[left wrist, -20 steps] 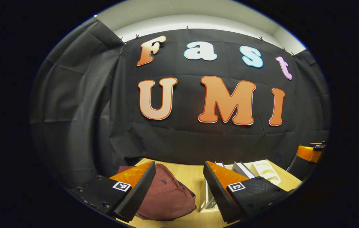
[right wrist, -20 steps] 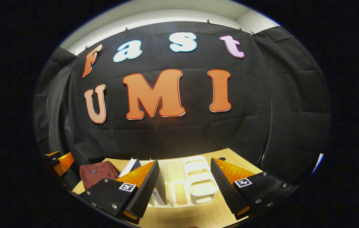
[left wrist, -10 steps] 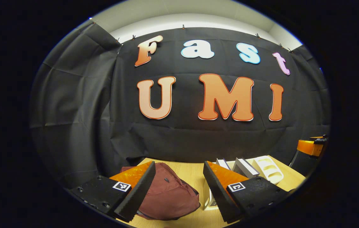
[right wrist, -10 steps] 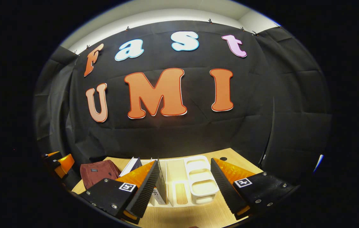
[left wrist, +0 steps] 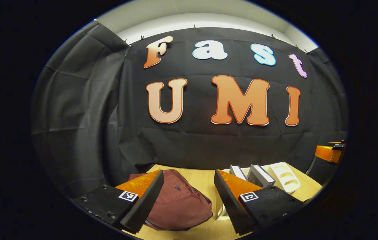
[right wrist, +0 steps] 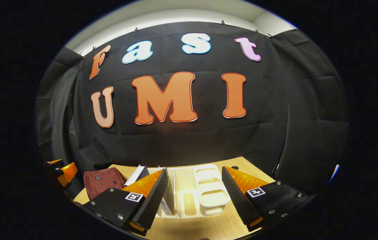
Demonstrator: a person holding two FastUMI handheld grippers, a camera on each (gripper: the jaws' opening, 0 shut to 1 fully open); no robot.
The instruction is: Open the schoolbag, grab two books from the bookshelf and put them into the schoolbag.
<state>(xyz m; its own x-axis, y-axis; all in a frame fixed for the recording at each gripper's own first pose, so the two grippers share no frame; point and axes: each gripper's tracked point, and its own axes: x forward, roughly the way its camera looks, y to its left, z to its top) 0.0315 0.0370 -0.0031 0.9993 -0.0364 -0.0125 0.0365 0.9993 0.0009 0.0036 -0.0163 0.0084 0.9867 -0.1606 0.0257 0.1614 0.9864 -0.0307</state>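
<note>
Opening the dark red schoolbag (left wrist: pixel 178 206) comes first, so its zipper should be found and pulled slowly. The bag is seen lying shut just ahead of the left gripper (left wrist: pixel 189 200). The books (right wrist: pixel 170 196) are seen ahead of the right gripper (right wrist: pixel 194 196). Both are spread wide; nothing is held.

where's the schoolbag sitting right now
The maroon schoolbag lies on the wooden table, between the left gripper's fingers in the left gripper view. The white bookshelf with its books stands just to its right.
</note>
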